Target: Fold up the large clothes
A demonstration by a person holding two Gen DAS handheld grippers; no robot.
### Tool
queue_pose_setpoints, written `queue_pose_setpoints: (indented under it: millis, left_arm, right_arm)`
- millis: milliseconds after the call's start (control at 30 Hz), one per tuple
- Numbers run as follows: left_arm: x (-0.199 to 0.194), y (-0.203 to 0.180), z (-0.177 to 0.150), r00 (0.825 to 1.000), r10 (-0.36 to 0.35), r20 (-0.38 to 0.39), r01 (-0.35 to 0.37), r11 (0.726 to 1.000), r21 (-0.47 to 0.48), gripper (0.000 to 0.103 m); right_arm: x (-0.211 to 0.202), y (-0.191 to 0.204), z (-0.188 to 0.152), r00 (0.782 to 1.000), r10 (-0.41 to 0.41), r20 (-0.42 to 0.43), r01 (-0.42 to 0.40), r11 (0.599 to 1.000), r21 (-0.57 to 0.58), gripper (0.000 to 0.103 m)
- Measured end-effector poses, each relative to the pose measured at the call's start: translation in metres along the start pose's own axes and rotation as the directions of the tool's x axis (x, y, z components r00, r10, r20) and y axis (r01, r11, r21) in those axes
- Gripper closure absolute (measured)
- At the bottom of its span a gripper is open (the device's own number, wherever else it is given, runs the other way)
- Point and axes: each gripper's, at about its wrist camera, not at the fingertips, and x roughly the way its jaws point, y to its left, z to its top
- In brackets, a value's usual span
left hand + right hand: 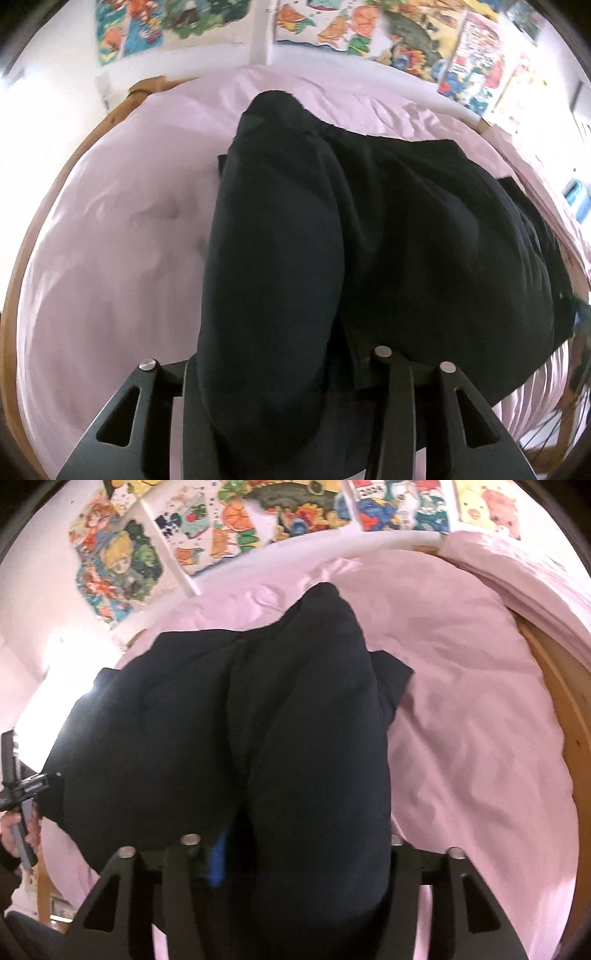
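A large dark navy garment (388,240) hangs between both grippers above a pink bed sheet (110,240). My left gripper (291,373) is shut on one end of it; cloth drapes over the fingers and hides the tips. In the right wrist view the same garment (258,720) drapes over my right gripper (291,853), which is shut on its other end. A blue pad (218,864) shows between the fingers. The far part of the garment rests on the sheet (461,701).
A wooden bed frame (14,295) runs round the mattress, also at the right in the right wrist view (565,709). Colourful posters (240,520) cover the wall behind. The left hand with its gripper handle (22,812) shows at the left edge.
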Motion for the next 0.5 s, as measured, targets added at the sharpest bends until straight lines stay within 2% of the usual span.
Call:
queue_pose_setpoints:
  millis: [33,67,100,167,233,300,367,400,500]
  left_arm:
    - [-0.003,0.0,-0.001,1.0,0.009,0.008,-0.009,1.0,-0.015,0.064]
    - [-0.006,-0.001,-0.001,1.0,0.014,0.015,-0.014,1.0,-0.028,0.063]
    - [-0.011,0.001,-0.003,0.999,0.014,0.039,-0.012,0.998,-0.062,0.063]
    - [-0.019,0.005,-0.006,0.997,0.01,0.072,-0.001,0.993,-0.118,0.062]
    - [-0.027,0.006,-0.011,0.997,0.013,0.078,0.0,0.986,-0.165,0.056]
    - [-0.038,0.004,-0.017,0.995,0.047,0.086,-0.029,0.98,-0.196,0.028]
    - [-0.052,0.001,-0.026,0.989,0.08,0.124,-0.052,0.975,-0.214,0.012]
    - [-0.063,-0.001,-0.032,0.982,0.096,0.163,-0.06,0.976,-0.211,0.007]
    - [-0.081,-0.012,-0.045,0.969,0.133,0.21,-0.095,0.979,-0.179,0.004]
  right_arm:
    - [-0.002,0.0,-0.005,1.0,-0.023,0.004,0.023,1.0,0.001,0.038]
    - [-0.004,0.0,-0.008,0.999,-0.041,0.012,0.041,0.999,0.006,0.032]
    - [-0.007,0.001,-0.011,0.997,-0.068,0.024,0.068,0.998,0.01,0.022]
    - [-0.014,0.006,-0.018,0.993,-0.104,0.059,0.104,0.995,0.013,0.011]
    - [-0.021,0.015,-0.024,0.986,-0.143,0.088,0.143,0.99,0.002,0.007]
    - [-0.028,0.025,-0.031,0.976,-0.182,0.122,0.186,0.982,-0.024,0.003]
    - [-0.037,0.035,-0.039,0.964,-0.209,0.162,0.219,0.975,-0.044,0.0]
    - [-0.044,0.043,-0.045,0.958,-0.215,0.19,0.228,0.972,-0.051,0.0]
    - [-0.056,0.058,-0.056,0.943,-0.222,0.25,0.244,0.968,-0.061,0.0]
